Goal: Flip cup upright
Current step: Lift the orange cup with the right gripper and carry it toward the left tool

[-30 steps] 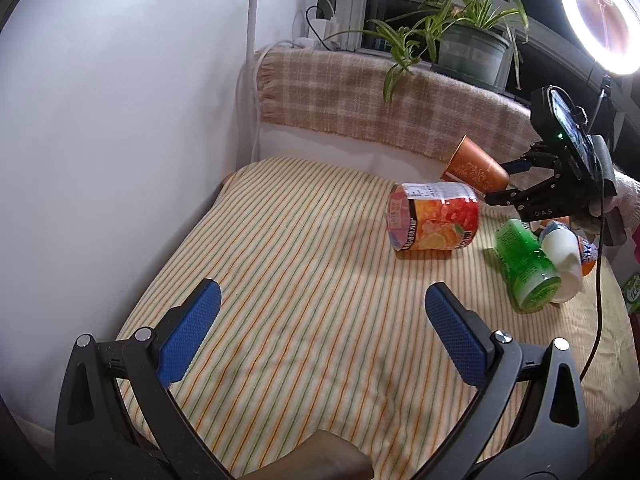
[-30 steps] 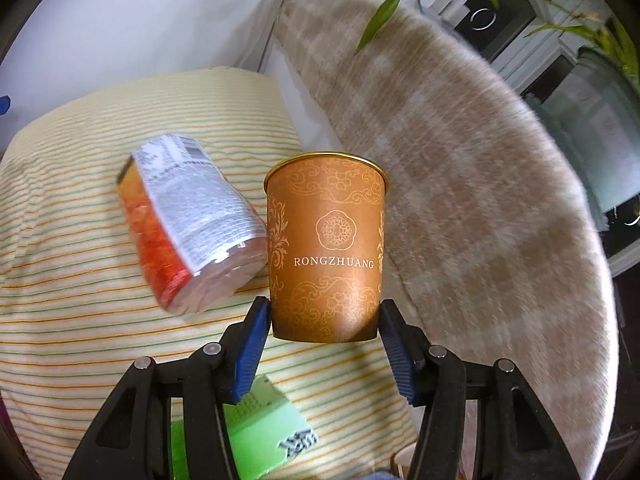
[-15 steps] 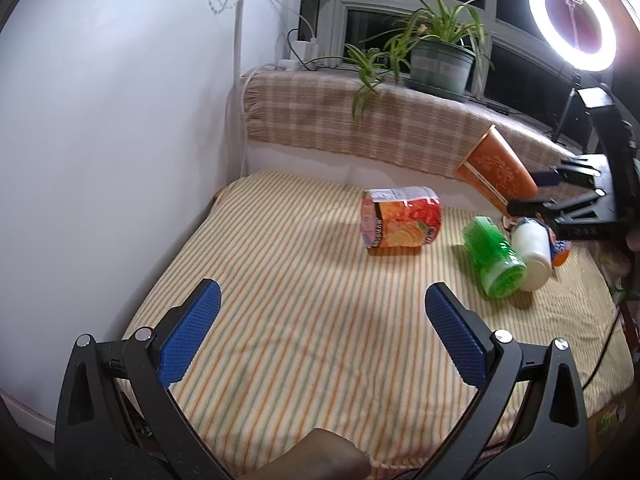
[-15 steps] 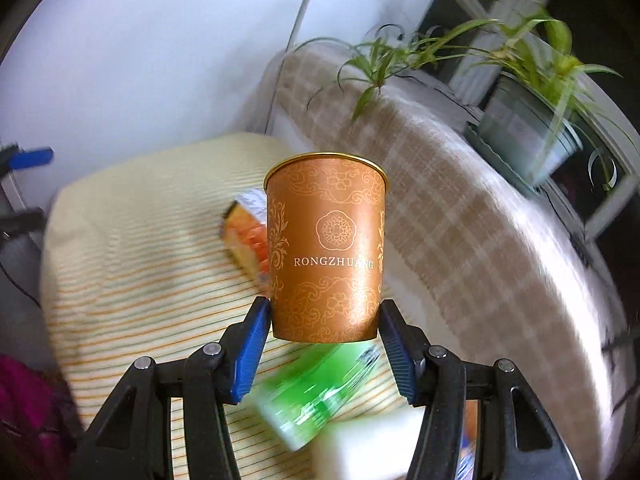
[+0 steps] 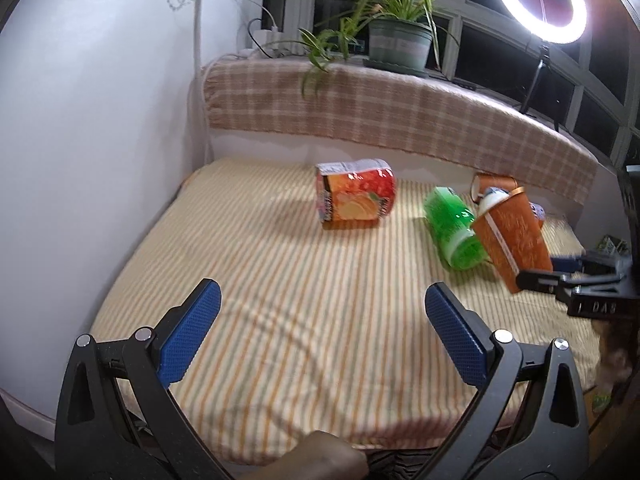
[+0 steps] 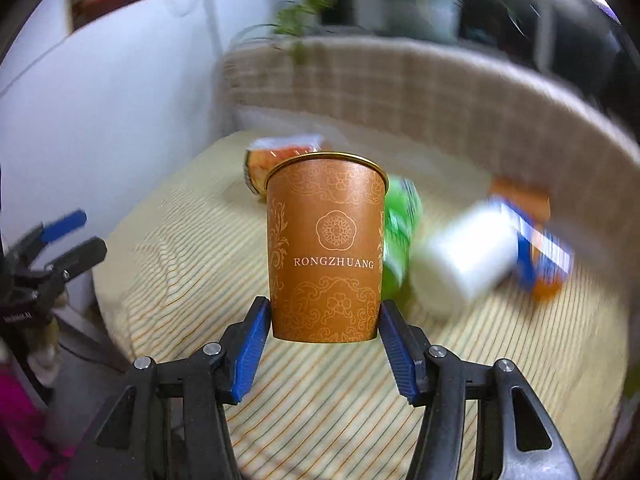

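My right gripper (image 6: 324,332) is shut on the base of an orange paper cup (image 6: 326,248) marked RONGZHUANG, with its rim pointing away from the fingers. In the left wrist view the same cup (image 5: 514,236) hangs tilted above the right side of the striped cushion (image 5: 280,280), rim up and to the left, held by the right gripper (image 5: 536,276). My left gripper (image 5: 320,320) is open and empty over the cushion's front edge.
On the cushion lie an orange juice carton (image 5: 354,196), a green bottle (image 5: 454,232), a white bottle (image 6: 464,264) and an orange-blue container (image 6: 536,240). A plaid-covered ledge (image 5: 400,112) with a potted plant (image 5: 396,42) lines the back. A white wall (image 5: 100,120) stands left.
The right gripper has swung down and toward the front with the cup, tipping its rim more upward. The left gripper has pulled back a little and stays open.
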Motion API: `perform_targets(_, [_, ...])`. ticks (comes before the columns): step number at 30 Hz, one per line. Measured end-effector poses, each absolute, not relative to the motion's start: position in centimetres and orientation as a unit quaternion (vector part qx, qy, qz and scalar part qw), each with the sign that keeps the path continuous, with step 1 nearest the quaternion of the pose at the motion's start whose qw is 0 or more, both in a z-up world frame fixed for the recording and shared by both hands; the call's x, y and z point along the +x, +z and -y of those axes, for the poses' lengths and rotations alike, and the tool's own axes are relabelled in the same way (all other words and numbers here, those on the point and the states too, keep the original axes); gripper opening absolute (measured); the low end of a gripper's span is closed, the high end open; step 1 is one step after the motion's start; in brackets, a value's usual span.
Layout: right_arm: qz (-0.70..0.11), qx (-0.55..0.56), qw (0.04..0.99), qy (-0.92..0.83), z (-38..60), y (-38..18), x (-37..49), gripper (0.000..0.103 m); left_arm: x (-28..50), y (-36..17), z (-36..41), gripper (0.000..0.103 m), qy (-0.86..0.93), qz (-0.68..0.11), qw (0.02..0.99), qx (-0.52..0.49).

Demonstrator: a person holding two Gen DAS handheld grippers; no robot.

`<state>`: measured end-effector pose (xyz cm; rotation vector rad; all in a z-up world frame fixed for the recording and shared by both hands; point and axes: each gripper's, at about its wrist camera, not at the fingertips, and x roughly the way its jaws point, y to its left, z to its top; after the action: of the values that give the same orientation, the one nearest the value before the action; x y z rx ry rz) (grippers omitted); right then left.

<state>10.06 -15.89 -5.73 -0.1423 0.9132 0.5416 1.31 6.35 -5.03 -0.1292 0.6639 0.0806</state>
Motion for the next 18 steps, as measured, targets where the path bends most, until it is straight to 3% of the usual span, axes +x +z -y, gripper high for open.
perform_targets(13, [-0.531, 0.161, 0.811, 0.187, 20.3, -10.9, 7.0, 0.057, 3.8, -7.1, -3.8, 0.103, -0.05, -0.397, 0.908, -0.123])
perform_targets(18, [-0.534, 0.193, 0.806, 0.169, 19.8, -12.1, 6.8, 0.058, 5.1, -8.1, -3.2, 0.103, -0.071, -0.419, 0.893, -0.146])
